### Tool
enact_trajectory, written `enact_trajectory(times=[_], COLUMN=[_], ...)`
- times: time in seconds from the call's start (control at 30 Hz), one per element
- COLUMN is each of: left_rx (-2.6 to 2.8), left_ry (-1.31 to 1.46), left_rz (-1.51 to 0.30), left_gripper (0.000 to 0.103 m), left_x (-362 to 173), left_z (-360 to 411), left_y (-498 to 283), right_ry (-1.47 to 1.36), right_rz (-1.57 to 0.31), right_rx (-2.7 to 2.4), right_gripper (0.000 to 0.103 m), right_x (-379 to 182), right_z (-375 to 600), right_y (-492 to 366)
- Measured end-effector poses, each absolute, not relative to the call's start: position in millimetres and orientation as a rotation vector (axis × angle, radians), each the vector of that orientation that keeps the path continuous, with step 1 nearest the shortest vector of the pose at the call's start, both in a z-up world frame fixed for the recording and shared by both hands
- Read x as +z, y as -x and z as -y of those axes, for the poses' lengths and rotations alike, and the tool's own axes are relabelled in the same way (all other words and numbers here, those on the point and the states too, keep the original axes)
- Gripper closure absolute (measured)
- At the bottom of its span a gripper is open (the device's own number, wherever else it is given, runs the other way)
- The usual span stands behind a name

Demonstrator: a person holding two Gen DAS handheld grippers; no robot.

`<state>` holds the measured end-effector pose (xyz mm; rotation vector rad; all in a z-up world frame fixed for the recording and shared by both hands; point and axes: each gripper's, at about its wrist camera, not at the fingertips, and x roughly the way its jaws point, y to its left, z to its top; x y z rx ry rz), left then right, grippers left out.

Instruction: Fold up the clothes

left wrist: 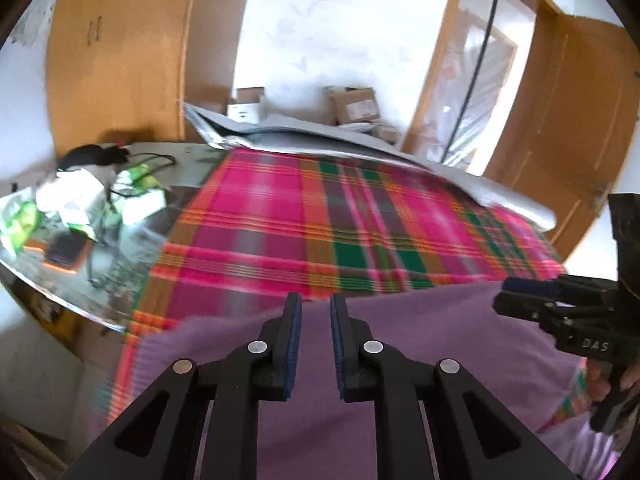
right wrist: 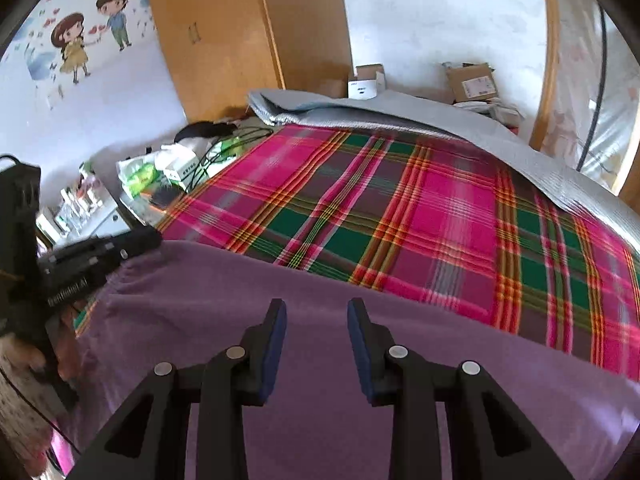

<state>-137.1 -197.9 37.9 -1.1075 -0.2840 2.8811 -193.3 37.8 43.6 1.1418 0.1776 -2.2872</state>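
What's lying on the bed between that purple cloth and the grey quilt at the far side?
Only the plaid bedsheet. It runs bare from the purple garment to the grey quilt. The right wrist view shows that most clearly.

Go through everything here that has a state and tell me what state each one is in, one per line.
Purple garment: spread flat on the bed, not yet folded.
Plaid blanket: laid flat across the bed.
Grey quilt: pushed back along the bed's far edge.
Left tool: open, holding nothing.
Right tool: open, holding nothing.
Wardrobe: doors closed.
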Motion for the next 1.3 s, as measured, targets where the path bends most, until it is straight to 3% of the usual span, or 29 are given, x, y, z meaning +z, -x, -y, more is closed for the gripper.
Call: enact_trajectory(times=[0.1, 0.17, 0.57, 1.03, 1.3], left_rx=[2.888, 2.863, 2.795, 2.743, 2.74], left_ry=[1.165, 1.22, 1.307, 1.378, 1.363], left_rz=[0.252, 0.223, -0.064, -0.073, -0.111], left_gripper=[0.088, 0.081, 0.079, 0.079, 0.078], left_x=[29, 20, 7, -8, -9], left_z=[212, 218, 217, 220, 219], left_y=[145, 149, 154, 161, 161], right_ry=[-1.153, -1.164, -1.165, -1.14, -1.14], right_rz=[-0.218, -0.232, -0.362, -0.512, -0.464], right_rx=[-2.258, -2.226, -2.132, -2.111, -2.065], right_gripper=[0.071, 0.071, 0.064, 0.064, 0.06], right_x=[34, 27, 12, -2, -5], right_z=[-26, -19, 12, 27, 34], right_y=[201, 206, 225, 225, 235])
